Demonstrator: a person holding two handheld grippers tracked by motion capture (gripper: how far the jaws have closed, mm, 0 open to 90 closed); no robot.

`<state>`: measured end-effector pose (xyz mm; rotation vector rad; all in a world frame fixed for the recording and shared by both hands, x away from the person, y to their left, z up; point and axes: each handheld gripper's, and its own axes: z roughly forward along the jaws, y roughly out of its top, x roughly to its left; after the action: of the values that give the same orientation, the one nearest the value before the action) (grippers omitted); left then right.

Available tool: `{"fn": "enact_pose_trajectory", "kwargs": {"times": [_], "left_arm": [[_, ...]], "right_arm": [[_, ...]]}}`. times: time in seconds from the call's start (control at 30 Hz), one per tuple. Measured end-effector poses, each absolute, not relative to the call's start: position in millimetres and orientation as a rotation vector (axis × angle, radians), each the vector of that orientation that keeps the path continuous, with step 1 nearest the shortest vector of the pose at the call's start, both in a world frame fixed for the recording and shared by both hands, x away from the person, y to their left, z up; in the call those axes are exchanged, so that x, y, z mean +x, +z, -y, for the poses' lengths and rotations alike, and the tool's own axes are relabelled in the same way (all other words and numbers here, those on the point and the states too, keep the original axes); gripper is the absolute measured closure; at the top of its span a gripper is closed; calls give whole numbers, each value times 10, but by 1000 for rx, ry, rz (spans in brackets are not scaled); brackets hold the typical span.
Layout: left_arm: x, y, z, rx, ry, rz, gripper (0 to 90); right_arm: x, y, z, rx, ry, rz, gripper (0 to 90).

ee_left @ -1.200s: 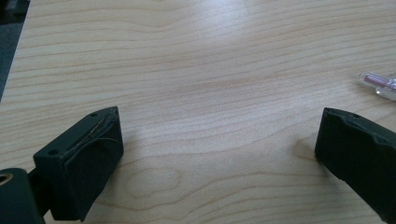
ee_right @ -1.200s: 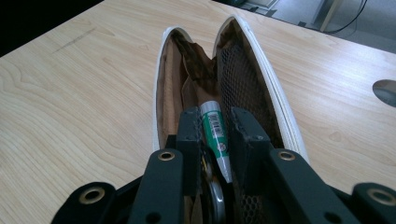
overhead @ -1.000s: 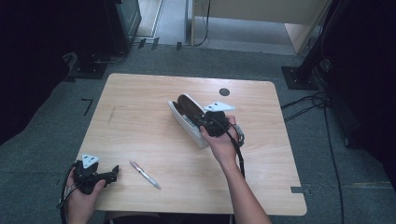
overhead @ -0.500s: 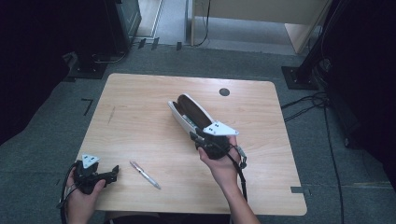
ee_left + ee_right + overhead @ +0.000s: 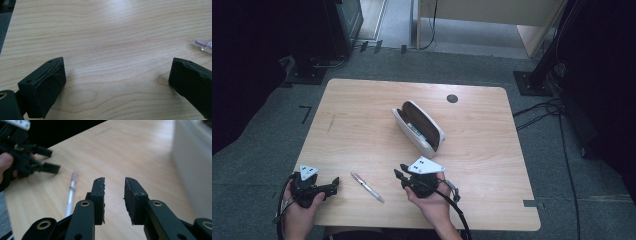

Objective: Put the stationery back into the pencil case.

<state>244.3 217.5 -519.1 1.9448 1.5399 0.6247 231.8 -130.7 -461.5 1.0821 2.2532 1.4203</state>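
A white glasses case (image 5: 419,127) lies open in the middle of the table, its dark lining up; its white wall (image 5: 192,157) rises at the right of the right gripper view. A slim pen (image 5: 367,187) with a pinkish end lies near the front edge, between the two hands. My right gripper (image 5: 399,175) is just right of the pen and points left at it; its jaws (image 5: 114,181) stand a little apart with nothing between them. The pen (image 5: 71,192) lies left of them. My left gripper (image 5: 332,186) rests at the front left, wide open (image 5: 117,67) and holding nothing, with the pen's tip (image 5: 203,45) ahead to the right.
A small black disc (image 5: 452,98) is set in the wooden tabletop (image 5: 362,115) at the back. Cables trail from both grippers over the front edge. Dark equipment stands on the grey floor around the table.
My right gripper has drawn back from the glasses case to the front edge and turned left toward the pen. The left gripper and pen have stayed put.
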Motion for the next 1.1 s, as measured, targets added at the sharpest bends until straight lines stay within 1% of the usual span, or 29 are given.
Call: {"fn": "enact_pose_trajectory", "kwargs": {"times": [0.03, 0.1, 0.13, 0.23, 0.43, 0.47, 0.57, 0.77, 1.1], "left_arm": [[2443, -5191, -2175, 1944, 625, -1540, 12], [2443, -5191, -2176, 1944, 625, -1539, 12], [2444, -5191, -2175, 1944, 625, -1539, 12], [2443, -5191, -2175, 1944, 625, -1540, 12], [2443, -5191, -2175, 1945, 625, -1540, 12], [2443, -5191, -2175, 1945, 625, -1540, 12], [2443, -5191, -2175, 1944, 625, -1539, 12], [2443, -5191, -2175, 1945, 625, -1540, 12], [2443, -5191, -2175, 1944, 625, -1539, 12]], "right_arm": [[2318, -4615, 1307, 1082, 1420, -2253, 710], [2269, -4742, 1172, 1068, 1428, -2306, 722], [2269, -4742, 1172, 1068, 1428, -2306, 722], [2197, -4893, 1003, 1062, 1437, -2360, 728], [2119, -5028, 826, 1030, 1399, -2427, 745], [2100, -5069, 764, 1014, 1363, -2449, 768], [2083, -5107, 704, 1019, 1333, -2467, 791], [2065, -5146, 640, 995, 1288, -2478, 808], [2030, -5207, 560, 969, 1205, -2471, 792]]}}
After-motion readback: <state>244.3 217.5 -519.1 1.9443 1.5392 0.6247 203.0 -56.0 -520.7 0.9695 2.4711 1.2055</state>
